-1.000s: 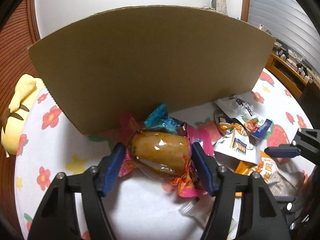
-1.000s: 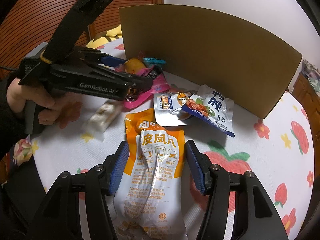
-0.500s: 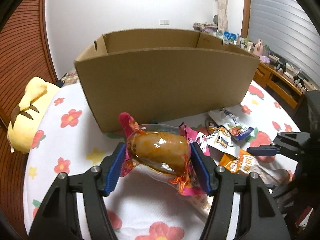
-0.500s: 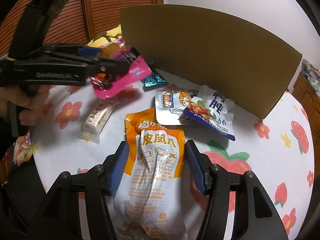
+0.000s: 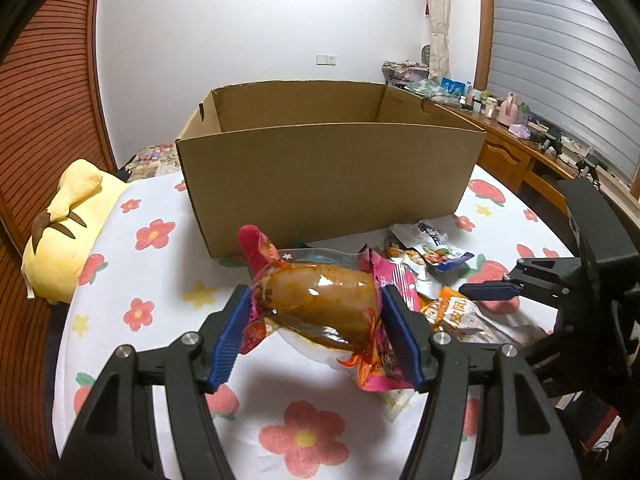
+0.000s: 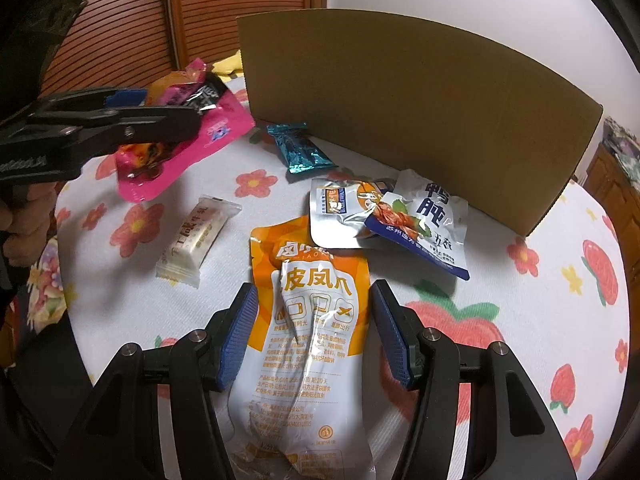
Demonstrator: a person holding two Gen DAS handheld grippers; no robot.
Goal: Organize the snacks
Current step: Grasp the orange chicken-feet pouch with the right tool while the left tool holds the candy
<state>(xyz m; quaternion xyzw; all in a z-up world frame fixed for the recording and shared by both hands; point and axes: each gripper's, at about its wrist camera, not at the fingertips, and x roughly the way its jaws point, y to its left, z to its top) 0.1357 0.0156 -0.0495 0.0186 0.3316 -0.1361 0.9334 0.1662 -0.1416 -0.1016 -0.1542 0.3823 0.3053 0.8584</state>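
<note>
My left gripper (image 5: 315,294) is shut on a pink packet (image 5: 320,304) with a brown glazed snack inside, held in the air in front of the open cardboard box (image 5: 328,184). The right wrist view shows that gripper (image 6: 168,106) and the pink packet (image 6: 216,132) at the upper left. My right gripper (image 6: 314,290) stands open over an orange pouch (image 6: 312,344) lying flat on the floral tablecloth. The pouch runs between the blue pads, with a thin gap at the right pad. Beyond it lie a silver pouch (image 6: 340,208) and a white-and-blue pouch (image 6: 432,220) by the box (image 6: 400,112).
A teal candy (image 6: 300,152) and a white nougat bar (image 6: 198,236) lie on the cloth left of the pouches. A yellow plush toy (image 5: 68,232) sits at the table's left edge. A wooden desk (image 5: 520,152) with clutter stands to the right. A hand (image 6: 16,216) grips the left tool.
My left gripper rose with the pink packet and drew back from the box, so the box's open top came into view. The teal candy stayed on the table. My right gripper kept still.
</note>
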